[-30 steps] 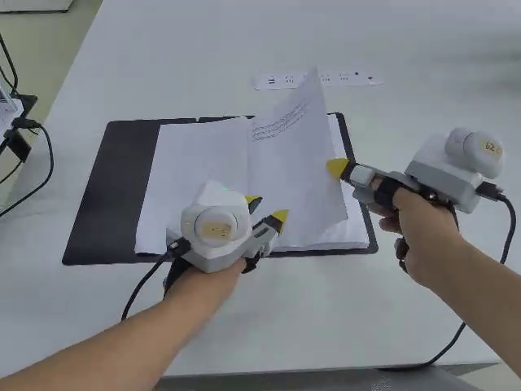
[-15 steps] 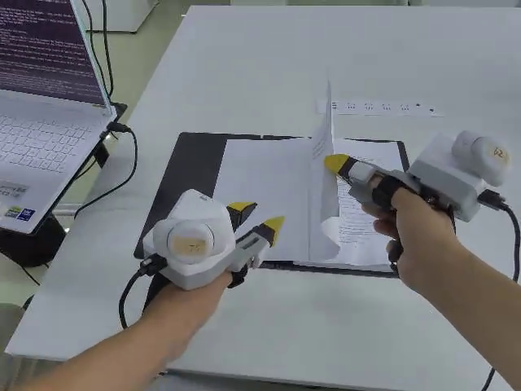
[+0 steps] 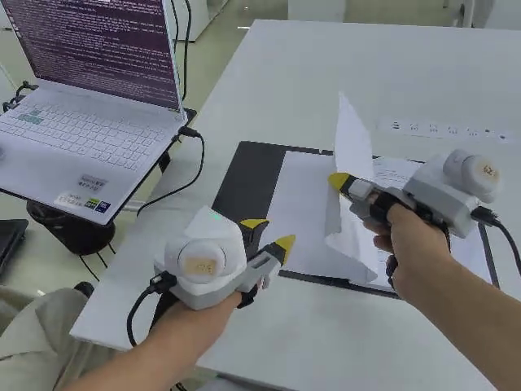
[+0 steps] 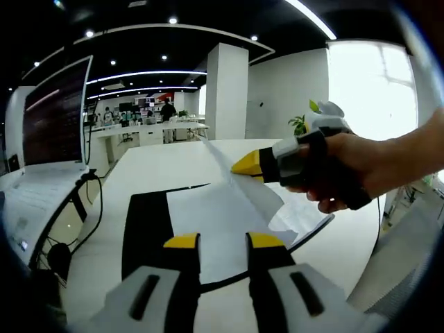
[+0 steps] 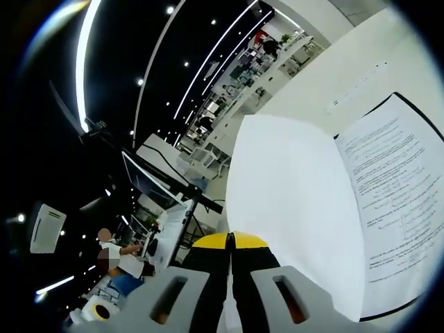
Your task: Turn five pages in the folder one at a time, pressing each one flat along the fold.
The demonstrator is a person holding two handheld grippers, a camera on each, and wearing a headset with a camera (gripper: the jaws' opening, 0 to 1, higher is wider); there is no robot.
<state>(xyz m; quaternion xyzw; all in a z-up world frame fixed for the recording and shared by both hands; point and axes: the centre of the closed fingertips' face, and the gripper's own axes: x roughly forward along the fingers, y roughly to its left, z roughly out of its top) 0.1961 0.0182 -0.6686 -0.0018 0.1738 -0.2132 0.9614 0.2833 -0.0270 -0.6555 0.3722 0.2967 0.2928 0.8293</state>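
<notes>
Raised further toward the folder's point(image 3: 248, 175) fold, the page point(image 3: 352, 147) stands pinched in the clenched right gripper point(image 3: 338, 181); the left gripper point(image 3: 269, 233) hovers parted by the folder's near edge.

Raised page point(image 3: 352, 155) pinched at right tool point(image 3: 338, 181) walls off left tool's point(image 3: 269, 232) path rightward; bare tabletop point(image 3: 326, 334) under both tools is free; laptop point(image 3: 89, 122) and cable point(image 3: 199, 163) crowd left tool's left.
</notes>
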